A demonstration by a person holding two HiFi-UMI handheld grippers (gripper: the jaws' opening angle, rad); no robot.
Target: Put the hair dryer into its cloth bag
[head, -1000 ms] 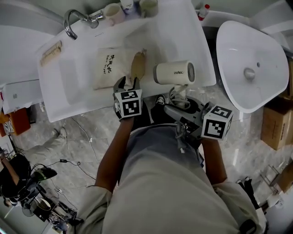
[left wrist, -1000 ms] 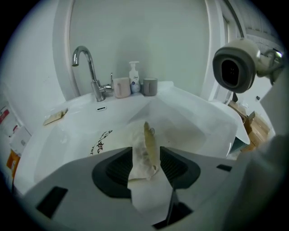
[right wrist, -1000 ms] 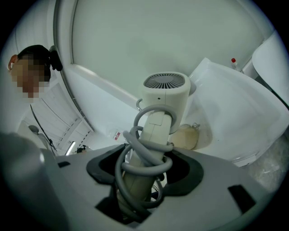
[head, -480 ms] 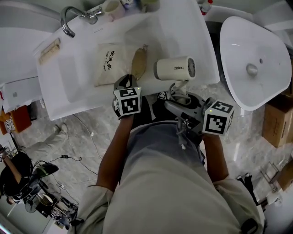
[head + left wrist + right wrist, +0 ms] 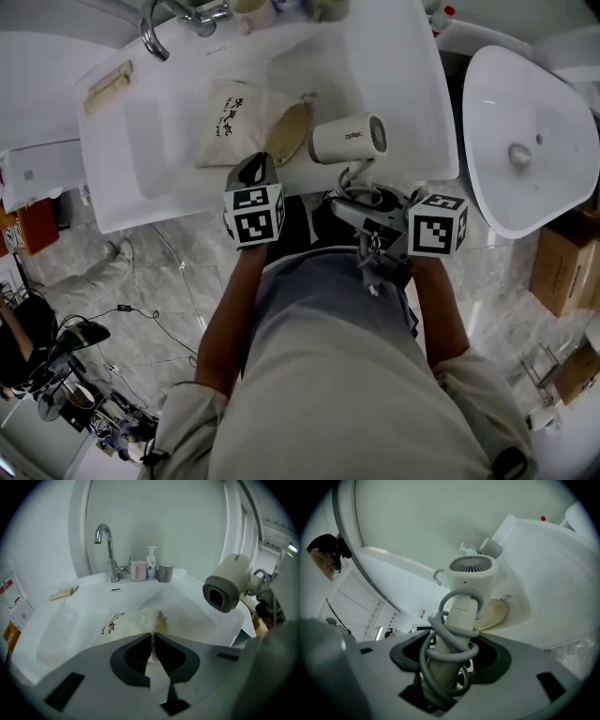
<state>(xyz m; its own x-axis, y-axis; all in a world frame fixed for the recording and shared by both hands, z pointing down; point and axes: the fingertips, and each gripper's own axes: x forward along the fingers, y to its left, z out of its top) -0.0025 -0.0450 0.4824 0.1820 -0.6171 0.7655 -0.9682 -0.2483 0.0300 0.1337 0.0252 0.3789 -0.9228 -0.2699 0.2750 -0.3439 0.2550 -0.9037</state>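
Your left gripper (image 5: 153, 637) has just been closing, now pinching the bag (image 5: 123, 626) by its edge, while your right gripper (image 5: 451, 654) clamps the dryer (image 5: 469, 581) by its cord-wrapped handle.

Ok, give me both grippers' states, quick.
Left gripper: jaws have just closed on the cloth bag's edge.
Right gripper: closed on the hair dryer's handle.

one hair dryer (image 5: 345, 139), one cloth bag (image 5: 230, 131), two grippers (image 5: 153, 639) (image 5: 451, 656), two cups (image 5: 138, 571) (image 5: 164, 573), one faucet (image 5: 111, 555)
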